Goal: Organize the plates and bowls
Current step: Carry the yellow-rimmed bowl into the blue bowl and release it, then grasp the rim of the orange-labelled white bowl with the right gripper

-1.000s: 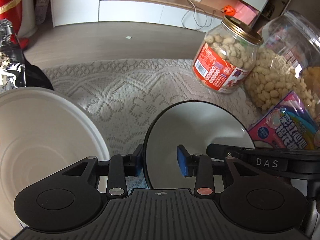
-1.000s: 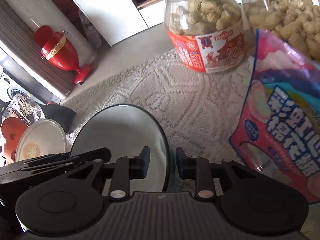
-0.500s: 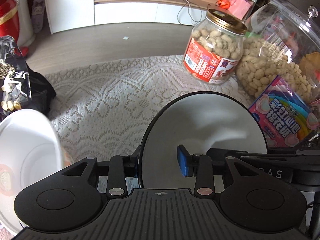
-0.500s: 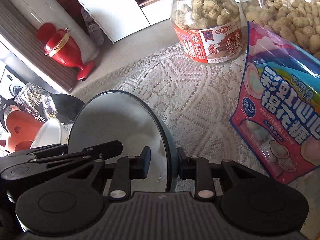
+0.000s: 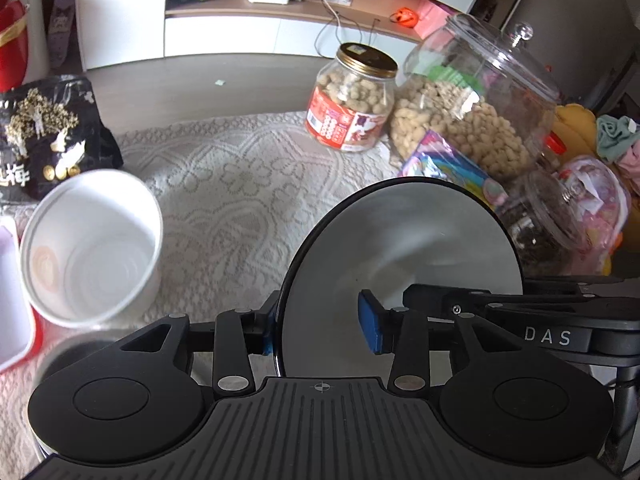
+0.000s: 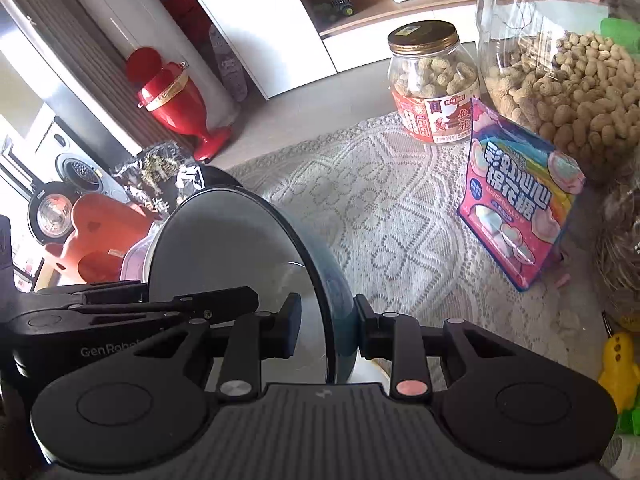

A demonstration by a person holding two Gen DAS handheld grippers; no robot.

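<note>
A dark-rimmed bowl (image 5: 404, 248) with a grey inside and teal outside is held up above the lace tablecloth by both grippers. My left gripper (image 5: 320, 330) straddles its left rim, fingers closed on it. My right gripper (image 6: 327, 330) is shut on the opposite rim of the bowl (image 6: 224, 248); the right gripper's fingers also show at the right in the left wrist view (image 5: 500, 304). A white bowl (image 5: 90, 244) sits tilted on the table at the left.
A peanut jar with gold lid (image 5: 352, 100), a large glass peanut jar (image 5: 476, 108), a marshmallow bag (image 6: 520, 200) and a small glass jar (image 5: 548, 220) stand at the back right. A black snack bag (image 5: 44, 136) lies at the left.
Both grippers have risen with the dark-rimmed bowl and pulled back from the jars. The white bowl now lies farther away and lower at the left.
</note>
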